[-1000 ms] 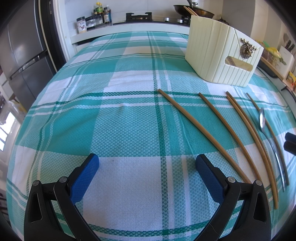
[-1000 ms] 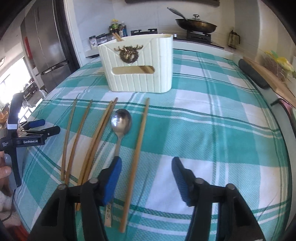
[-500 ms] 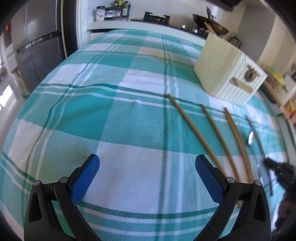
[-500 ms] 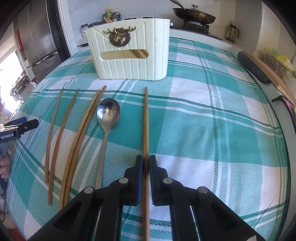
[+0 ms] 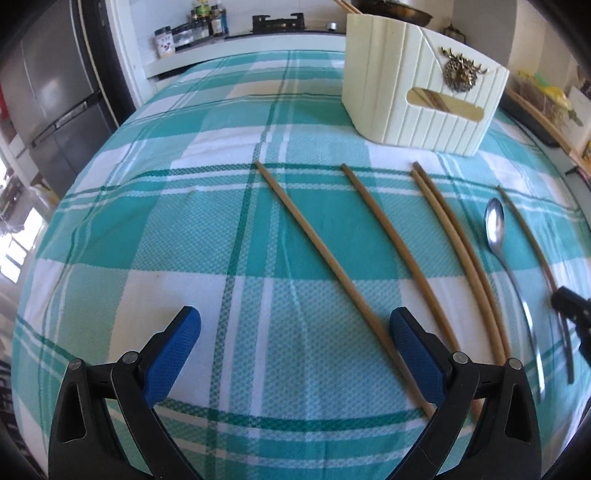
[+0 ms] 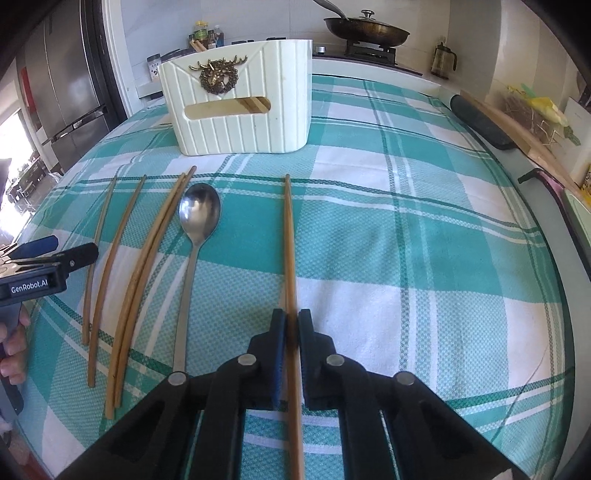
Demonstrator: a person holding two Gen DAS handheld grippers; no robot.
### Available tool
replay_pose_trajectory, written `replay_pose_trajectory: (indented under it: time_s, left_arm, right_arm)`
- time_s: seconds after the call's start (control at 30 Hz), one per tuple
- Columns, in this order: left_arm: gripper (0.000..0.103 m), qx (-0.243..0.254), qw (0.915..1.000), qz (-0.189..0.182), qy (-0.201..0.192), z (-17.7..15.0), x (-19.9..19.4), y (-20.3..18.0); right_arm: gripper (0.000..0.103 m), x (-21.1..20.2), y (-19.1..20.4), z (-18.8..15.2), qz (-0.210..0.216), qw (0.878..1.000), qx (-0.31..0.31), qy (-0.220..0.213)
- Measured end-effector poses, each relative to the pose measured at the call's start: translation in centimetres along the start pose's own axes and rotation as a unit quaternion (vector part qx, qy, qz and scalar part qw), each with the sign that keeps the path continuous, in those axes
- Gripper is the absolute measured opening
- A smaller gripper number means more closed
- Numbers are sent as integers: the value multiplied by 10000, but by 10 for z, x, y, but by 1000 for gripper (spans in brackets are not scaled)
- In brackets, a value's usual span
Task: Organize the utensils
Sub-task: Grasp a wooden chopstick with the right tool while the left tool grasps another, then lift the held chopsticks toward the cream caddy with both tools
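behind everything runs a kitchen counter with a stove, a pan (image 6: 365, 31) and spice jars (image 5: 192, 29), and a steel fridge (image 5: 48, 92) stands off to the side. our work surface is a table under a teal and white checked cloth (image 6: 406, 229). at its far side sits the cream ribbed holder (image 6: 236, 99) with a brass stag emblem; through its front slot we see wood, so some sticks are probably in it already, and it is likely where the rest belong.

laid out in a rough row in front of the holder, tips pointing toward it, are the loose utensils: two single chopsticks (image 6: 110, 254) on our left, a touching pair (image 6: 151, 266) next, then the metal spoon (image 6: 195, 236) with its bowl toward the holder. that spacing leaves each piece room to be pinched without disturbing a neighbour.

our right gripper (image 6: 291, 328) has its blue pads closed tight on the last chopstick (image 6: 288, 236), gripping it near the handle end so the long part points straight at the holder; we judge that suits tipping it in end first. we cannot tell whether the stick is off the cloth yet.

our left gripper (image 5: 295, 332) hangs spread wide above the cloth with nothing in it, beside the leftmost chopstick (image 5: 314, 243), perhaps ready for that one.
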State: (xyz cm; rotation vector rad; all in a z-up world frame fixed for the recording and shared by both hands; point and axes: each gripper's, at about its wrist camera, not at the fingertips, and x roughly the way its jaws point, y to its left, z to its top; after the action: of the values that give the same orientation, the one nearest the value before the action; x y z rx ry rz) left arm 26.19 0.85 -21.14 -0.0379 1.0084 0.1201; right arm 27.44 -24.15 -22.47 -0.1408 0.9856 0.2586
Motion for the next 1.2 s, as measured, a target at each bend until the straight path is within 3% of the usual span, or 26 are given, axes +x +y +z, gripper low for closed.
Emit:
replay_pose_trajectory:
  time_s: [0.2, 0.4, 0.47, 0.53, 0.67, 0.93, 1.0, 1.03, 1.07, 1.1, 1.13, 1.2]
  left_arm:
    - [102, 229, 9994, -156, 221, -13, -7, 46]
    - [102, 734, 9942, -561, 559, -6, -1, 60]
    - [102, 880, 9919, -611, 676, -1, 3, 61]
    - [103, 902, 9909, -624, 775, 6, 6, 63]
    - [101, 842, 9900, -696, 896, 24, 17, 64]
    - [70, 835, 9875, -777, 1092, 72, 36, 52]
    - [45, 824, 9879, -735, 1089, 83, 40, 48]
    - [37, 808, 9878, -782, 1076, 86, 41, 46]
    - [17, 803, 9873, -853, 1071, 89, 41, 45]
    - [8, 789, 9861, -996, 1066, 91, 42, 43]
    - [6, 758, 9846, -1179, 1040, 91, 40, 42]
    - [4, 814, 9860, -1192, 837, 90, 32, 40]
  right_arm:
    - [6, -9, -11, -11, -33, 9998, -27, 182]
    - [10, -12, -18, -12, 116, 9987, -176, 469]
    - [16, -11, -20, -9, 258, 9971, -303, 649]
    - [27, -9, -20, -5, 386, 9946, -428, 858]
    - [29, 1, -15, 9, 300, 9906, -778, 1089]
    - [29, 37, -13, 65, 327, 9881, -813, 1263]
    - [21, 48, -12, 81, 292, 9885, -766, 1267]
    - [10, 51, -13, 88, 278, 9891, -727, 1253]
    - [7, 56, -14, 94, 270, 9895, -654, 1259]
    - [7, 58, -15, 98, 263, 9903, -551, 1247]
    - [6, 60, -17, 102, 277, 9913, -437, 1212]
    - [6, 57, -18, 103, 296, 9930, -314, 1097]
